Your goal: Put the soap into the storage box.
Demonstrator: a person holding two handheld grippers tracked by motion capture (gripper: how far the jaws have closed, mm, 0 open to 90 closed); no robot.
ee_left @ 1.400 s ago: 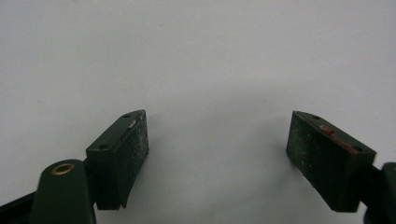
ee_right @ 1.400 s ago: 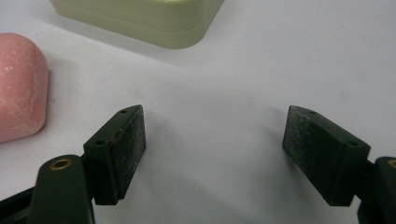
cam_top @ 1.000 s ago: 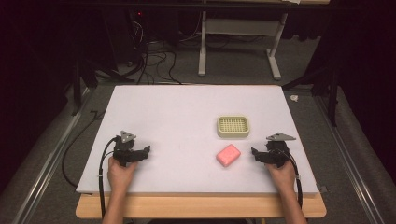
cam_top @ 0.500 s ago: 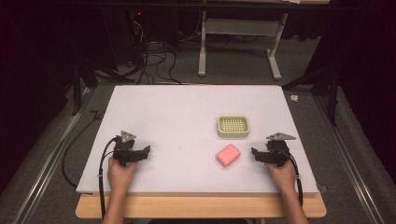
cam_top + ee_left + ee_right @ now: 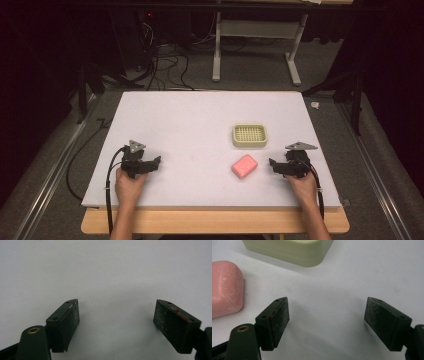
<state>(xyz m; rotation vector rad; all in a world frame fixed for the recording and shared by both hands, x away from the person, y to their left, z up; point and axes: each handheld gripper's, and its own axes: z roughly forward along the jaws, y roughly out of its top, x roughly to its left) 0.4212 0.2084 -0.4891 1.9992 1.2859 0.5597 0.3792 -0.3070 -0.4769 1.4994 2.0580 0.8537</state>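
Observation:
A pink bar of soap (image 5: 245,166) lies on the white table (image 5: 200,125), with a pale green soap dish (image 5: 249,135) just behind it. My right gripper (image 5: 273,164) rests on the table to the right of the soap, jaws open and empty. In the right gripper view the soap (image 5: 224,287) sits at the left edge and the dish (image 5: 289,250) at the top, while the right gripper (image 5: 325,322) holds nothing. My left gripper (image 5: 157,161) rests near the front left of the table, open. The left gripper (image 5: 116,323) has bare white table between its jaws.
A wooden strip (image 5: 215,220) runs along the table's front edge. Behind the table stand a white metal frame (image 5: 255,45) and several cables (image 5: 165,60) on the grey floor. Metal rails (image 5: 45,175) flank the table.

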